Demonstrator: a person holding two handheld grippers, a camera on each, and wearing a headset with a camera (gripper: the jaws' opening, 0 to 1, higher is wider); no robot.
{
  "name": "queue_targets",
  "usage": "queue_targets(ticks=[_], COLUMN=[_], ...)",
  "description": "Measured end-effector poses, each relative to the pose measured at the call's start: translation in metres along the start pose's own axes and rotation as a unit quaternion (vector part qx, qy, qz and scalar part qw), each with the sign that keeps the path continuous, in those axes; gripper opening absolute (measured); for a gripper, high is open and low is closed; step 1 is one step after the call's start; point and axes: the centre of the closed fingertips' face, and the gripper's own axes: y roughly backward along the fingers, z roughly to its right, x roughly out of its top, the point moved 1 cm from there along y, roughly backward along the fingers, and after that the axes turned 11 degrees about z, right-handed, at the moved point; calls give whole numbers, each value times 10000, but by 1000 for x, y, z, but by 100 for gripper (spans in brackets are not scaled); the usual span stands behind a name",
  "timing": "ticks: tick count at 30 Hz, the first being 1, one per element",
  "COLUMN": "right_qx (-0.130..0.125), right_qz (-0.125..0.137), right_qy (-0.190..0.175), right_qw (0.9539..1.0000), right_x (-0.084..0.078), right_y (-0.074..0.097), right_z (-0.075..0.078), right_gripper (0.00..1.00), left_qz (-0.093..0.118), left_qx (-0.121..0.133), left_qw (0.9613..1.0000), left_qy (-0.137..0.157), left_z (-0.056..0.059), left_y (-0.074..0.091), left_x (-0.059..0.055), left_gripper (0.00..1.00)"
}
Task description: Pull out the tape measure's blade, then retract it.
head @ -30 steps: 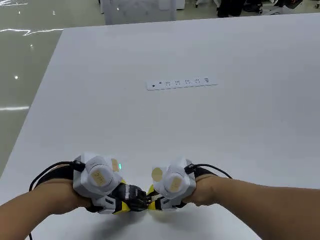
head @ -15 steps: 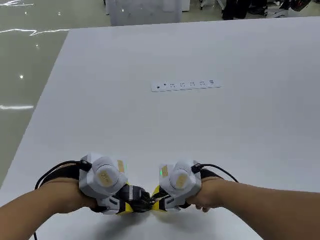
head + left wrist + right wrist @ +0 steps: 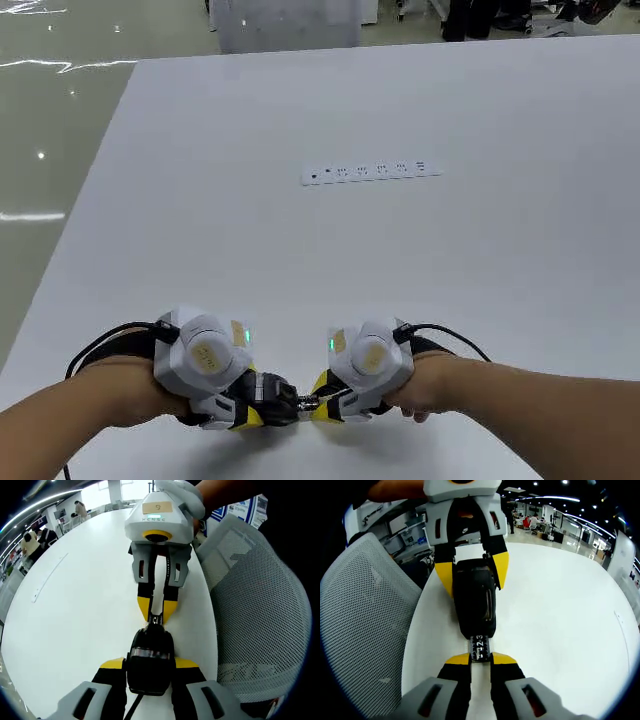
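White workbench [image 3: 420,260] all round, with a power strip [image 3: 371,171] lying well off toward 12 o'clock and a mesh chair [image 3: 250,605] at the near edge. Down at 6 o'clock in the head view we've got both grippers nose to nose.

Our left gripper [image 3: 150,664] is clamped round the black case of the tape measure [image 3: 475,597], with a yellow tip on either flank. Our right gripper [image 3: 480,659] is pinched tight on the blade [image 3: 479,648], right by the case mouth (only the first few numbers are out, so we'd say the pull has barely begun).

To do this bit well, we reckon the right one should draw straight out toward 3 o'clock, in line with the mouth. No twisting, or the blade kinks. The left one just holds firm and doesn't follow. We go steady and mind the tip, because if it slips it'll likely snap back.
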Motion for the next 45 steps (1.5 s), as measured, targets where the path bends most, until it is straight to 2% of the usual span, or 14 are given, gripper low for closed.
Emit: queue_targets(ticks=[2,4,10,13,14,15,16,17,27,45], right_qx=[42,55,83,91,43,245,171,159,113,25], right_qz=[-25,-149,-214,-106,-128,-75,-146,-150,-159,-294], right_qy=[-51,314,251,151,428,767,518,419,215,163], right_qw=[10000,9994,9994,9998,9990,9967,9984,9989,9996,9994], right_x=[0,1,4,10,12,15,12,12,0,-11], right_y=[0,-2,-5,-11,-14,-15,-12,-9,2,14], right_z=[-2,-3,-3,-7,-5,-8,-9,-6,-3,-1], right_gripper=[12,13,15,19,16,15,14,14,13,13], left_qz=[1,-7,-7,-29,-33,-30,-37,-34,-64,-46], left_qx=[-9,-7,8,-16,-59,-37,-32,-18,7,43], left_qw=[10000,10000,10000,10000,9999,9999,9999,9999,10000,10000], left_qy=[-26,-38,-28,-56,-110,-151,-110,-104,-55,2], left_z=[0,0,0,0,1,1,2,1,1,0], left_y=[0,0,-1,-1,-1,-1,0,0,0,1], left_x=[0,0,0,0,0,0,0,-1,-1,0], left_gripper=[31,31,31,31,31,31,31,31,31,31])
